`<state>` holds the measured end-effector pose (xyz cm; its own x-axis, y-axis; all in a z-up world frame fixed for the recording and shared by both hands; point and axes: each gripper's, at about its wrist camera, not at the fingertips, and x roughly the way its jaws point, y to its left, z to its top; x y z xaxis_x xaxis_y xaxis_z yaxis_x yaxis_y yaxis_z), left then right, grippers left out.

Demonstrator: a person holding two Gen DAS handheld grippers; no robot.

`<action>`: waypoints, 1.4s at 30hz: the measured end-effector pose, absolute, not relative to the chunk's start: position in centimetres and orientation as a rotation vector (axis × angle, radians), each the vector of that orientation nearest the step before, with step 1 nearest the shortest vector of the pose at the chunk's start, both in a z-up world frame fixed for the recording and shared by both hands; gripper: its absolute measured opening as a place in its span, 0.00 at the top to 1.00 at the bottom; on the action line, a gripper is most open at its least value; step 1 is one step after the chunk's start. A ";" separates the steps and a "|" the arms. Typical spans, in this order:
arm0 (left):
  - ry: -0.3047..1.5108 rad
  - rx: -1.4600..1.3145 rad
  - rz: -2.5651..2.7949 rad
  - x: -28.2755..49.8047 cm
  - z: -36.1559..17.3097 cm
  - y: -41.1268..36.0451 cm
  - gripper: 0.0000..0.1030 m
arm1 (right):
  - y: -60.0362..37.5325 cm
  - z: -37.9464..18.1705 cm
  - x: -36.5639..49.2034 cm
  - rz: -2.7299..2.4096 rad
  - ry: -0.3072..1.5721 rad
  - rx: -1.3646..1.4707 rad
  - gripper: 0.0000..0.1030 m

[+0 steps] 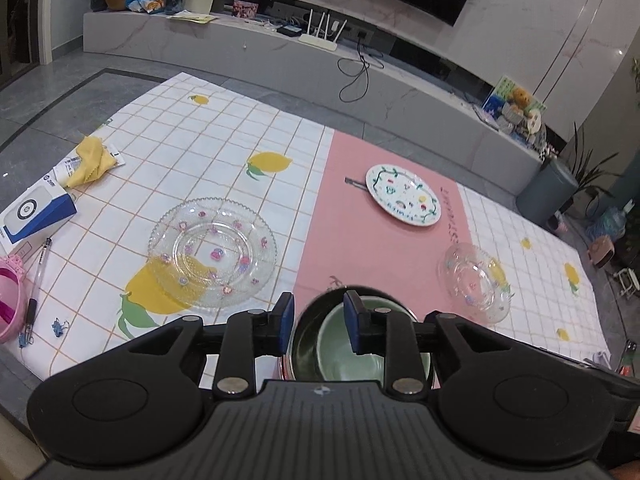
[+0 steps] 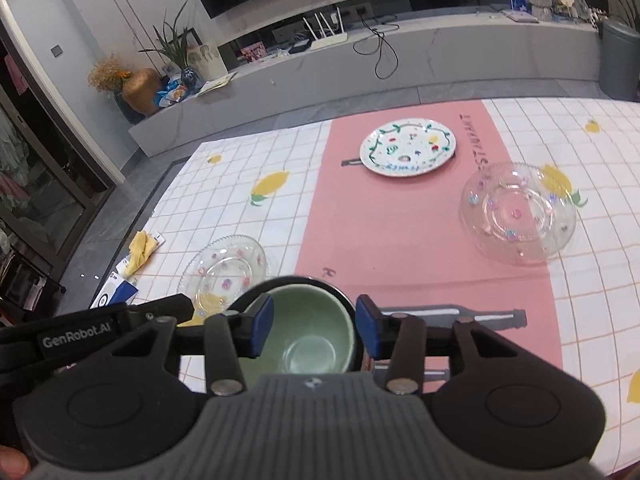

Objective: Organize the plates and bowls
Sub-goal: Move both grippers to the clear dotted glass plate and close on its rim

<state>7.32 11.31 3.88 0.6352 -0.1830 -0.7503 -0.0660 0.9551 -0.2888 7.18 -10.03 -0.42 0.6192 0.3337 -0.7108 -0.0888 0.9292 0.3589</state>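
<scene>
A green bowl (image 1: 352, 344) sits nested inside a dark metal bowl (image 1: 298, 336) at the near edge of the cloth. My left gripper (image 1: 319, 320) is open just above them, its jaws straddling the dark bowl's left rim. My right gripper (image 2: 315, 326) is open above the green bowl (image 2: 312, 332), one jaw on each side. A large clear glass plate (image 1: 212, 252) lies left of the bowls. A white painted plate (image 1: 403, 194) lies on the pink strip. A small clear glass dish (image 1: 476, 280) lies to the right; it also shows in the right wrist view (image 2: 518, 212).
A blue and white box (image 1: 34, 216), yellow cloth (image 1: 90, 162), pen (image 1: 38, 280) and pink container (image 1: 8, 300) lie at the left edge of the cloth. A grey bin (image 1: 548, 192) stands beyond the far right corner. A low TV bench (image 1: 280, 52) runs behind.
</scene>
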 end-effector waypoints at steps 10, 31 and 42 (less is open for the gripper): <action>0.871 -0.296 -0.010 8.5 4.0 14.1 0.60 | -7.1 -0.4 9.5 0.353 0.895 0.231 0.47; 0.919 -0.420 0.156 13.6 -1.8 23.4 0.56 | -2.5 -4.6 20.7 0.448 1.139 0.190 0.48; 0.954 -0.577 0.148 15.7 -6.5 26.4 0.56 | 0.1 -7.8 25.8 0.473 1.273 0.190 0.56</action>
<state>15.73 26.36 -6.49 0.5814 -0.1286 -0.8034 -0.3658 0.8407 -0.3993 25.81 0.10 -7.77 0.2137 0.4412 -0.8716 -0.2348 0.8893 0.3925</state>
